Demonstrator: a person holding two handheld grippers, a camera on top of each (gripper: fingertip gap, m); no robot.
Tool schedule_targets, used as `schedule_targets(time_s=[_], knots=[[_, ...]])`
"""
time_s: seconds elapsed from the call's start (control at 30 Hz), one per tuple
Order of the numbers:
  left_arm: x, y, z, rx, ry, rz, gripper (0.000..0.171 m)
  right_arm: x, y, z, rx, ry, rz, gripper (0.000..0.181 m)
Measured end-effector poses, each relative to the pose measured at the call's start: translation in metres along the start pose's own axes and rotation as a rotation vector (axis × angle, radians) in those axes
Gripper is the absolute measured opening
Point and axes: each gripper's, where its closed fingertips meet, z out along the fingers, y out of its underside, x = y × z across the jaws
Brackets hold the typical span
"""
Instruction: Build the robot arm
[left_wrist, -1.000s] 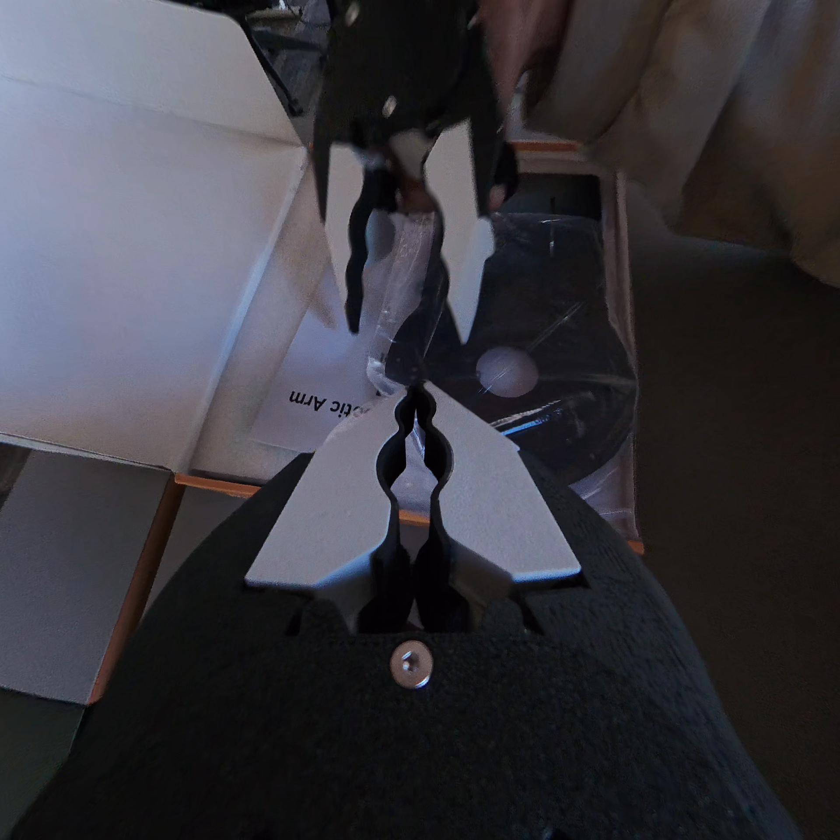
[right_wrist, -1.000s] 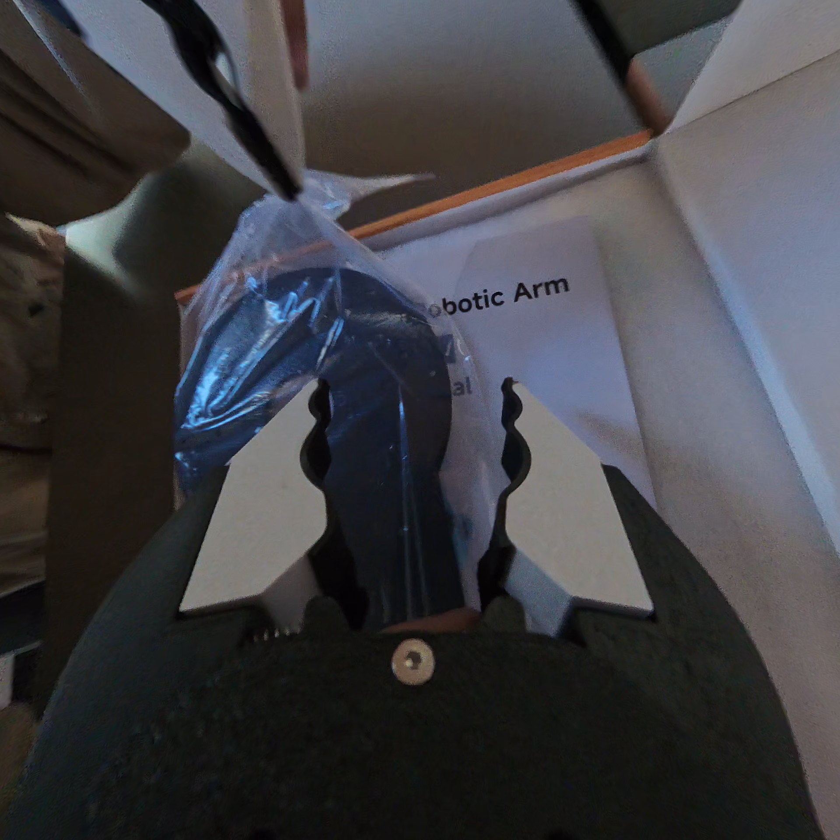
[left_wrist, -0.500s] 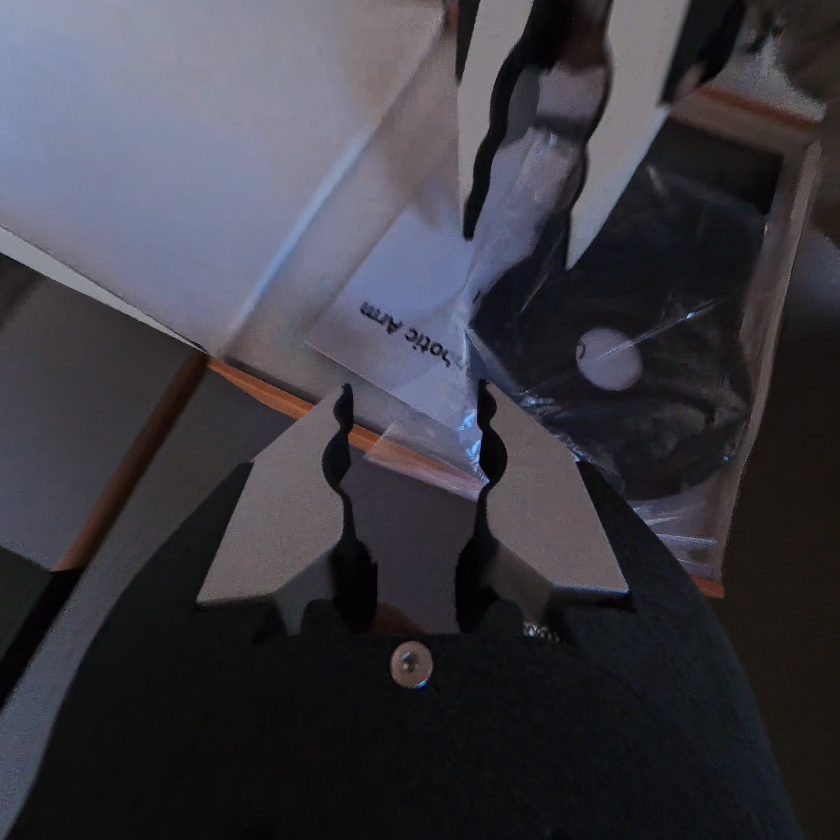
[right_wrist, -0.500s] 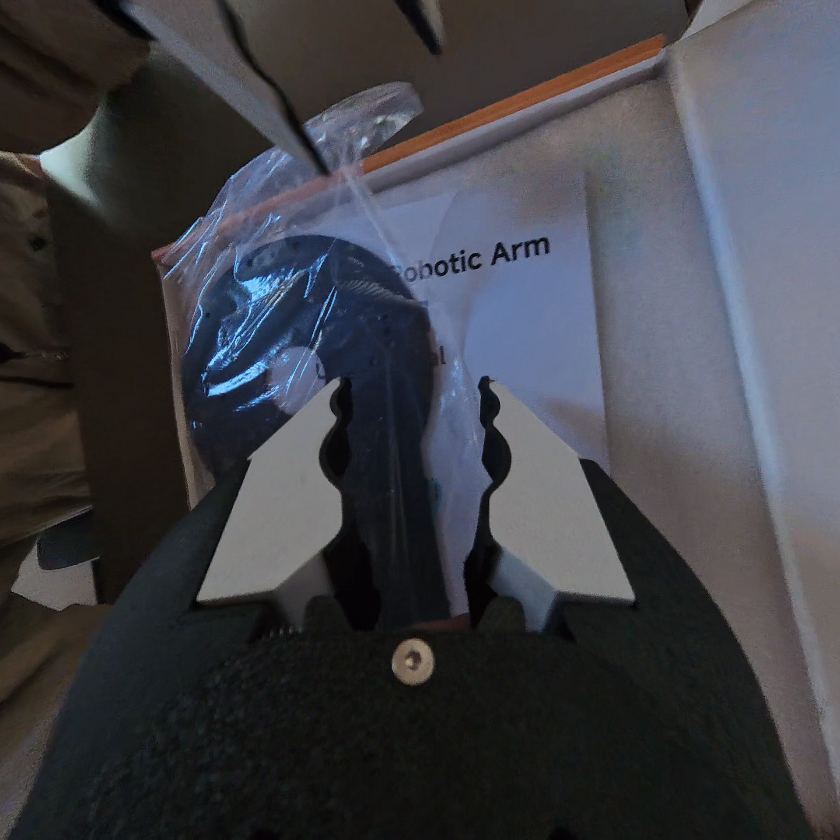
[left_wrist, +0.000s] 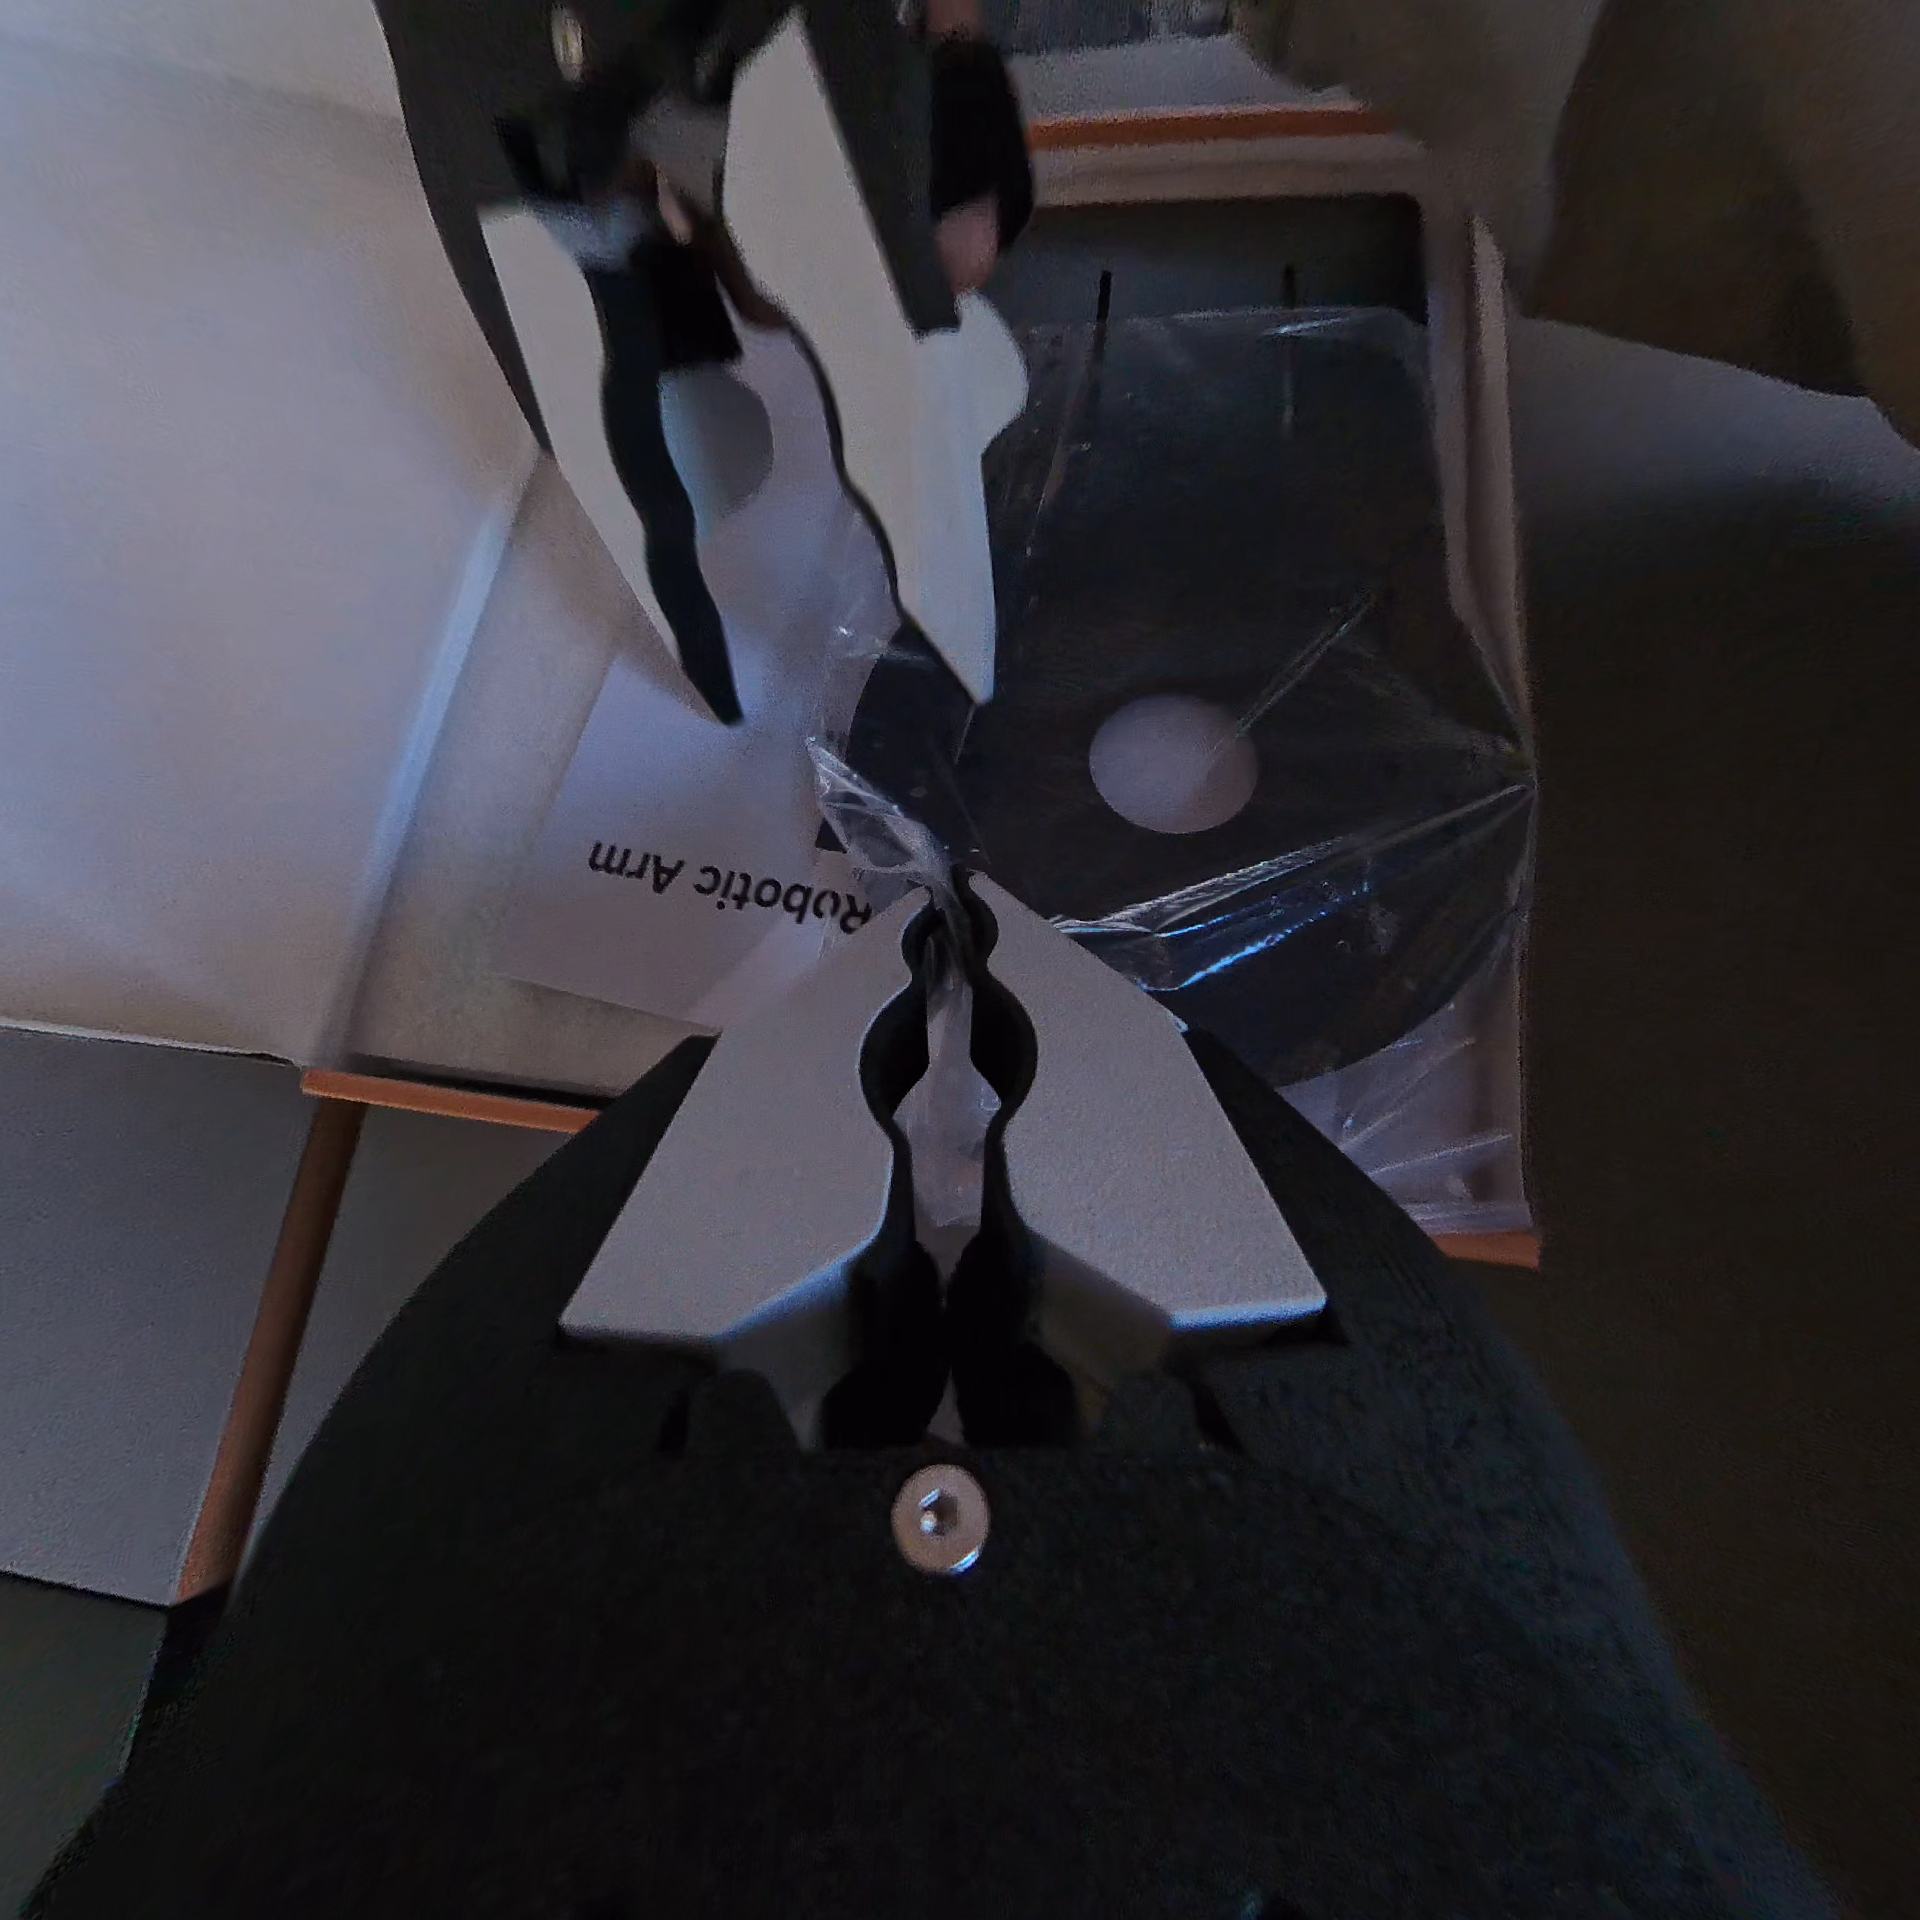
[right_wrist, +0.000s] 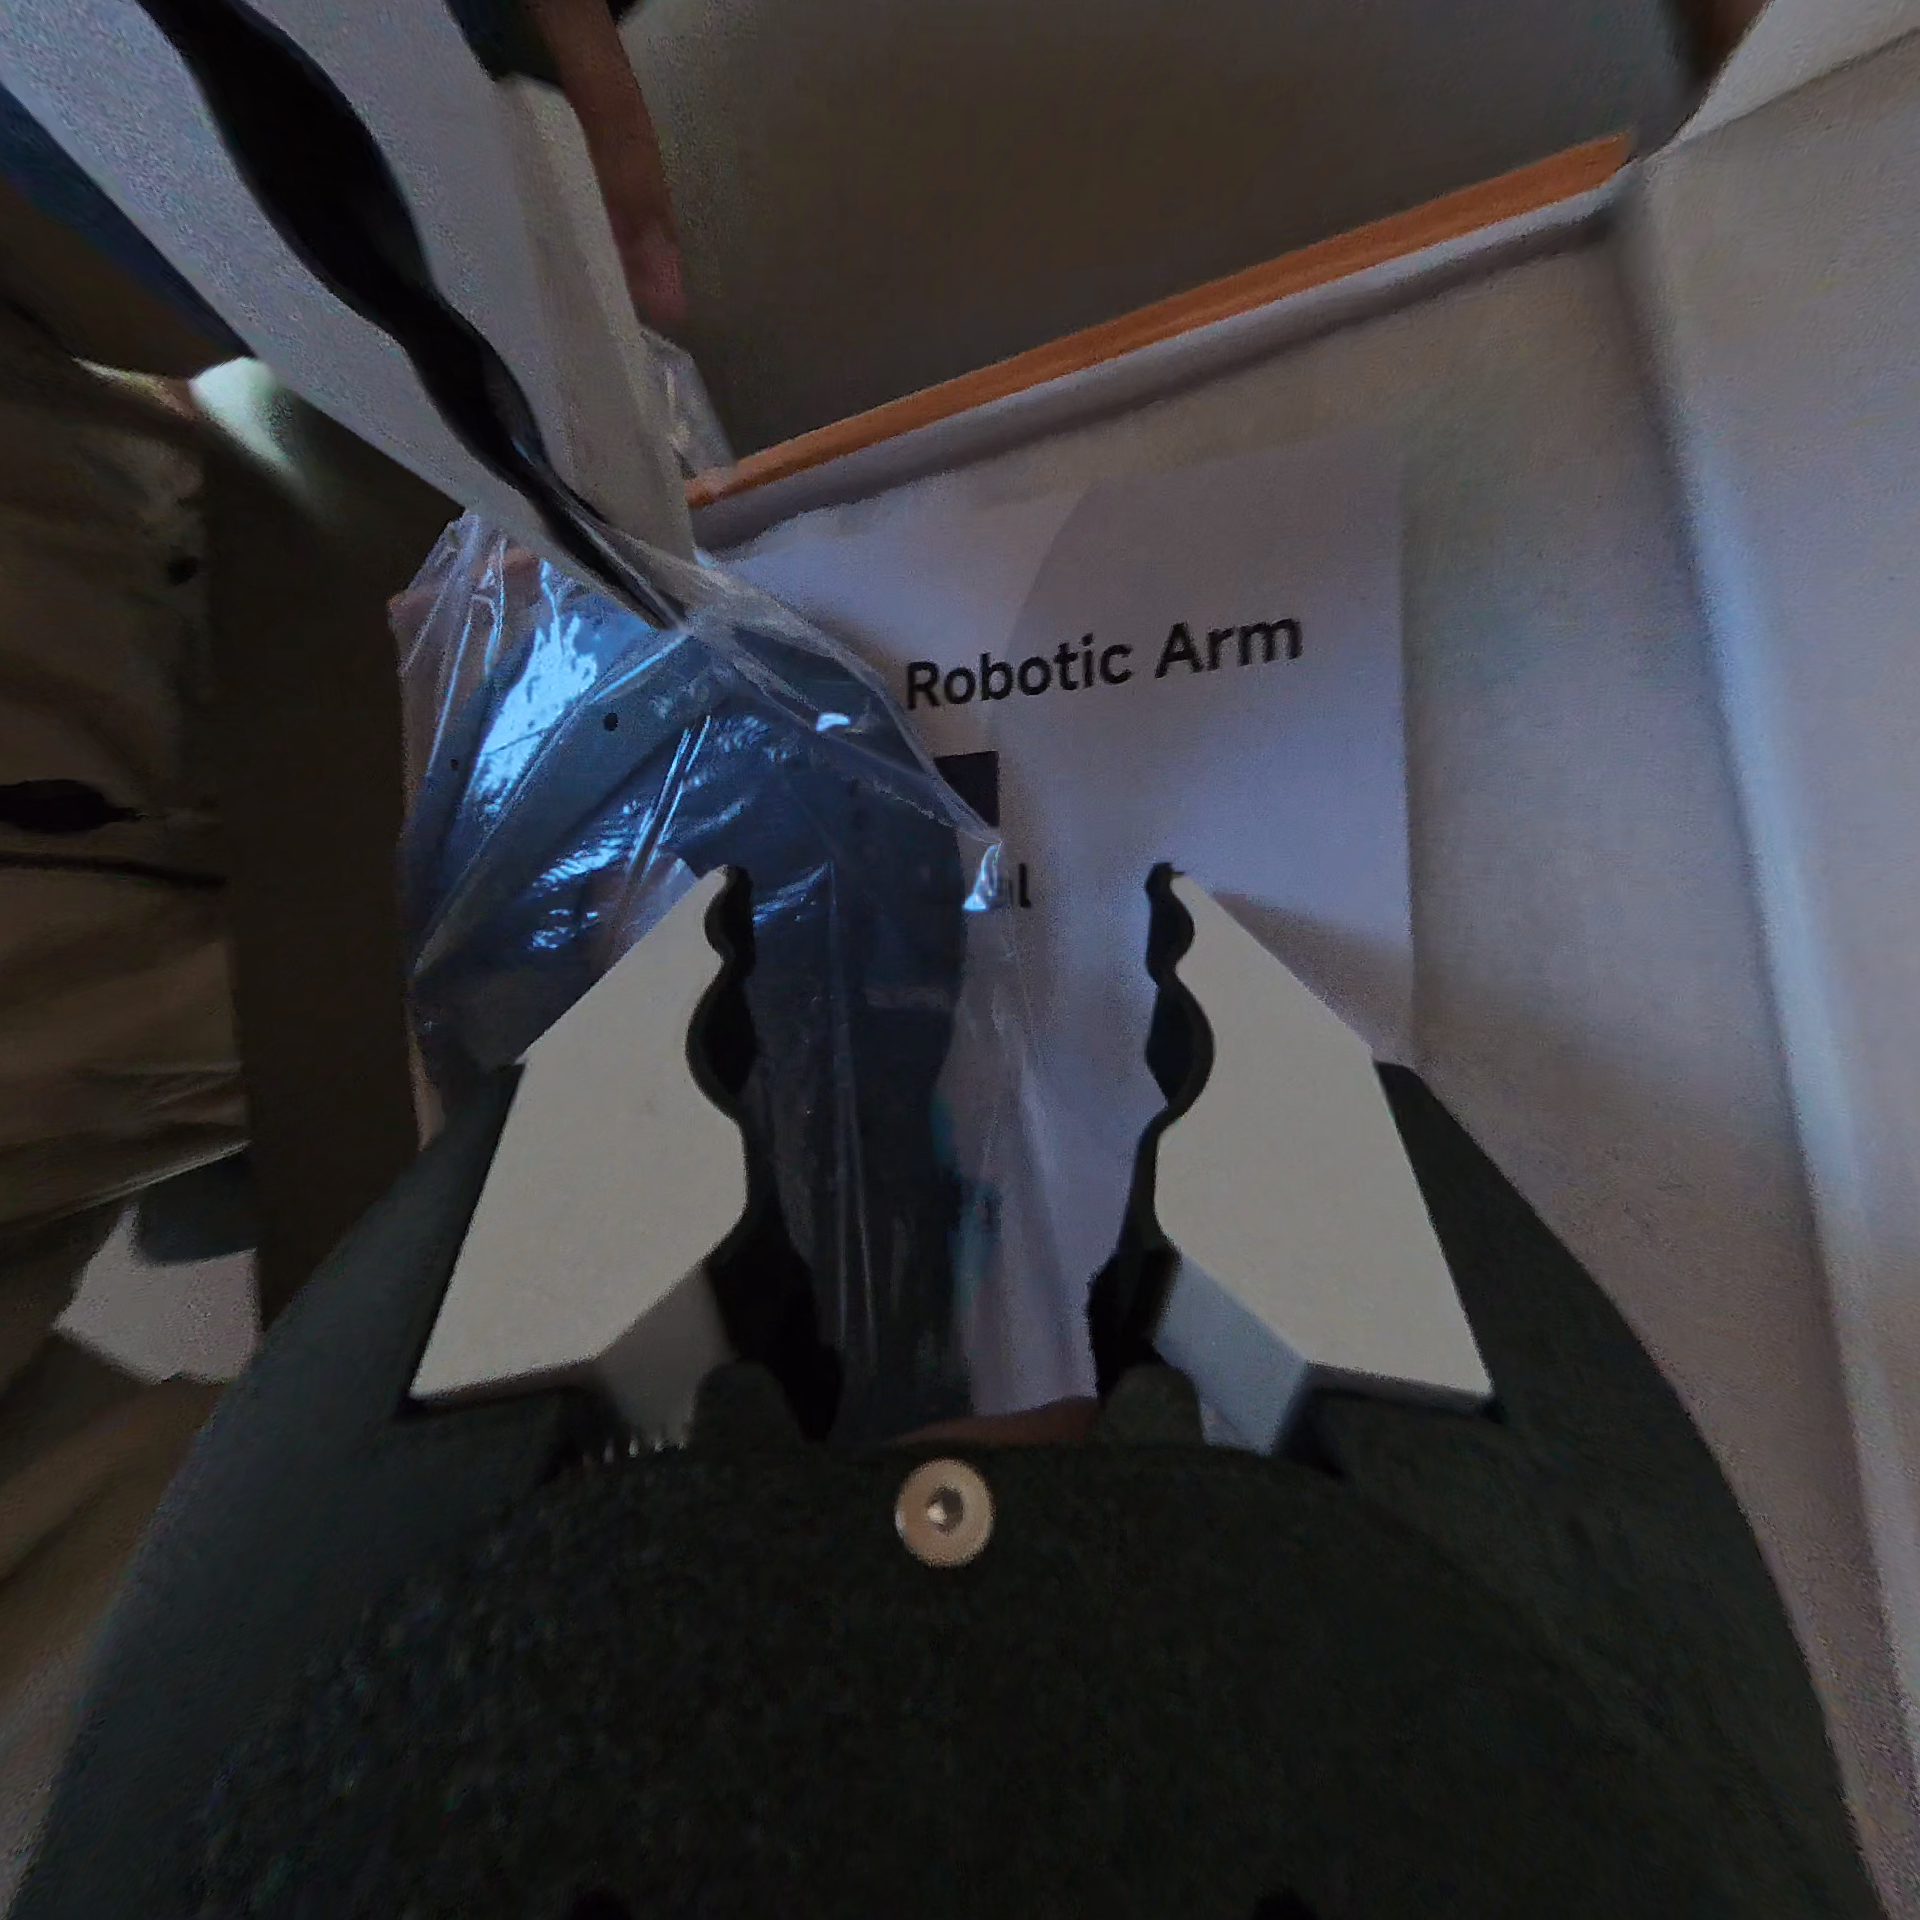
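My left gripper (left_wrist: 951, 914) is shut on the corner of a clear plastic bag (left_wrist: 1299, 935). The bag holds a black disc (left_wrist: 1351, 623) with a white round centre and lies in an open white box (left_wrist: 447, 1101) with an orange rim. In the right wrist view the left gripper (right_wrist: 644, 603) pinches the bag (right_wrist: 582, 790) from the upper left. My right gripper (right_wrist: 948, 883) is open. The bag and disc pass between its fingers without being pressed. It also shows in the left wrist view (left_wrist: 844, 698), above the bag.
A white printed sheet (left_wrist: 665, 831) lies in the box beside the bag, also in the right wrist view (right_wrist: 1195, 831). The white box lid (left_wrist: 208, 520) stands open at the left. A dark surface (left_wrist: 1714, 1039) lies right of the box. Tan cloth (right_wrist: 94, 935) is at the left.
My left gripper opened half a second ago and has shut again on the bag's corner. My right gripper narrowed around the bag, then opened wide again.
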Motion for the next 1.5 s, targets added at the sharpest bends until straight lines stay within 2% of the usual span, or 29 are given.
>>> schedule_targets(time_s=[0.07, 0.13, 0.2, 0.3, 0.37, 0.47, 0.5, 0.57, 0.6, 0.63, 0.7, 0.73, 0.77, 0.8, 0.83, 0.97, 1.0, 1.1, 1.17, 1.27, 1.37, 1.43, 1.5], knots=[[0.001, -0.008, -0.007, 0.035, -0.007, 0.012, 0.000, -0.003, 0.003, 0.007, -0.042, -0.061, 0.013, 0.062], [0.002, -0.016, -0.015, 0.061, 0.001, 0.011, 0.000, -0.011, 0.001, 0.010, -0.049, -0.137, 0.023, 0.057], [0.003, -0.020, -0.019, 0.070, -0.006, 0.023, 0.000, -0.027, 0.007, 0.012, -0.101, -0.267, 0.070, 0.041], [0.007, -0.023, -0.021, 0.082, 0.004, 0.031, 0.000, -0.033, 0.010, 0.015, -0.125, -0.351, 0.111, 0.033], [0.008, -0.024, -0.022, 0.100, 0.014, 0.019, 0.000, -0.033, 0.013, 0.013, -0.150, -0.364, 0.104, 0.020], [0.000, -0.020, -0.021, 0.121, 0.011, -0.086, 0.000, -0.031, 0.013, 0.002, -0.148, -0.342, 0.082, 0.016], [-0.002, -0.017, -0.021, 0.136, 0.025, -0.148, 0.004, -0.033, 0.010, -0.005, -0.129, -0.334, 0.060, 0.014], [-0.004, -0.012, -0.021, 0.162, 0.061, -0.265, 0.044, -0.042, -0.001, -0.027, -0.061, -0.331, 0.000, 0.008], [0.001, -0.013, -0.021, 0.192, 0.114, -0.328, 0.058, -0.048, -0.008, -0.039, -0.024, -0.317, -0.039, 0.006], [0.009, -0.018, -0.021, 0.238, 0.190, -0.388, 0.062, -0.052, -0.013, -0.049, -0.004, -0.297, -0.071, 0.004], [0.026, -0.032, -0.023, 0.313, 0.328, -0.463, 0.060, -0.060, -0.016, -0.061, -0.019, -0.241, -0.114, 0.003], [0.032, -0.037, -0.021, 0.325, 0.361, -0.469, 0.047, -0.063, -0.017, -0.063, -0.038, -0.217, -0.127, 0.003], [0.038, -0.041, -0.020, 0.330, 0.387, -0.448, 0.020, -0.068, -0.019, -0.065, -0.046, -0.204, -0.147, 0.003], [0.046, -0.044, -0.019, 0.332, 0.411, -0.418, 0.012, -0.075, -0.020, -0.066, -0.050, -0.212, -0.154, 0.003], [0.053, -0.046, -0.017, 0.322, 0.421, -0.391, 0.006, -0.081, -0.021, -0.066, -0.062, -0.205, -0.157, 0.002], [0.071, -0.051, -0.020, 0.292, 0.392, -0.257, 0.004, -0.102, -0.019, -0.071, -0.085, -0.142, -0.185, 0.004], [0.074, -0.052, -0.022, 0.295, 0.391, -0.232, 0.003, -0.104, -0.021, -0.076, -0.058, -0.087, -0.191, 0.008], [0.081, -0.052, -0.026, 0.312, 0.400, -0.191, 0.003, -0.104, -0.003, -0.116, 0.061, 0.151, -0.188, 0.045], [0.081, -0.052, -0.026, 0.326, 0.405, -0.195, 0.003, -0.102, 0.028, -0.155, 0.242, 0.318, -0.134, 0.056], [0.081, -0.051, -0.026, 0.342, 0.409, -0.201, 0.003, -0.105, 0.090, -0.192, 0.629, 0.378, -0.006, 0.058], [0.080, -0.051, -0.026, 0.350, 0.414, -0.204, 0.003, -0.103, 0.137, -0.172, 0.823, 0.233, 0.142, 0.058], [0.079, -0.051, -0.025, 0.351, 0.415, -0.203, 0.003, -0.094, 0.153, -0.142, 0.796, 0.203, 0.191, 0.054], [0.078, -0.050, -0.025, 0.351, 0.419, -0.218, 0.003, -0.098, 0.150, -0.127, 0.810, 0.110, 0.190, 0.029]])
